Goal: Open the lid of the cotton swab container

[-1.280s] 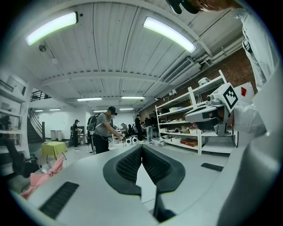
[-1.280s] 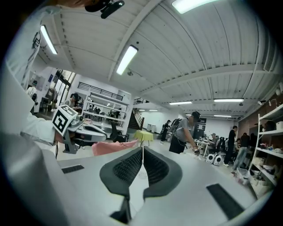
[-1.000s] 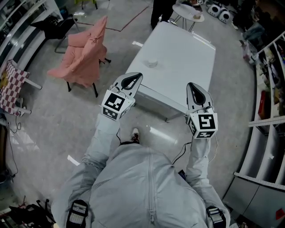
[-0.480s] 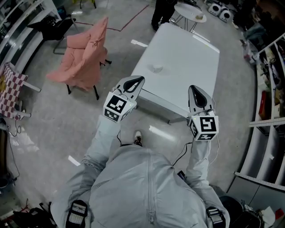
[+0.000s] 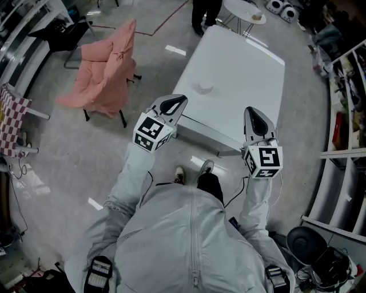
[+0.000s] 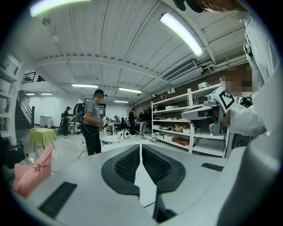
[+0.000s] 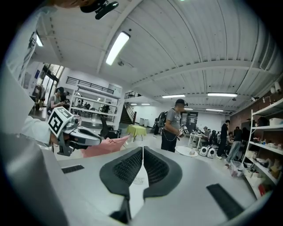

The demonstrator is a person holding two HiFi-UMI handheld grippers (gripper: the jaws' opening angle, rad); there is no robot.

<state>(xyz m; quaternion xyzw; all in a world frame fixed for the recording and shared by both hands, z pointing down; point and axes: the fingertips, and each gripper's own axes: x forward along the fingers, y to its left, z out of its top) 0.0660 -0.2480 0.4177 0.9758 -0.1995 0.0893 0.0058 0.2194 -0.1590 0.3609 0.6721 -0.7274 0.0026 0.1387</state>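
In the head view a small pale cotton swab container (image 5: 203, 87) sits on the left part of a long white table (image 5: 246, 68). Both grippers are held in the air in front of the table's near edge, well short of the container. My left gripper (image 5: 177, 101) is shut and empty, its tips over the near left corner. My right gripper (image 5: 251, 111) is also shut and empty, near the right end of that edge. The left gripper view shows its jaws (image 6: 140, 145) pressed together over the white tabletop. In the right gripper view the jaws (image 7: 143, 150) are likewise closed.
A chair draped in pink cloth (image 5: 106, 68) stands on the floor left of the table. A person (image 5: 206, 11) stands at the table's far end beside a small round table (image 5: 243, 8). Shelving (image 5: 343, 86) lines the right side. My feet (image 5: 206, 167) are near the table.
The table has come nearer and shifted a little right in the head view. A second foot now shows below the grippers. Both grippers keep their pose and stay shut.
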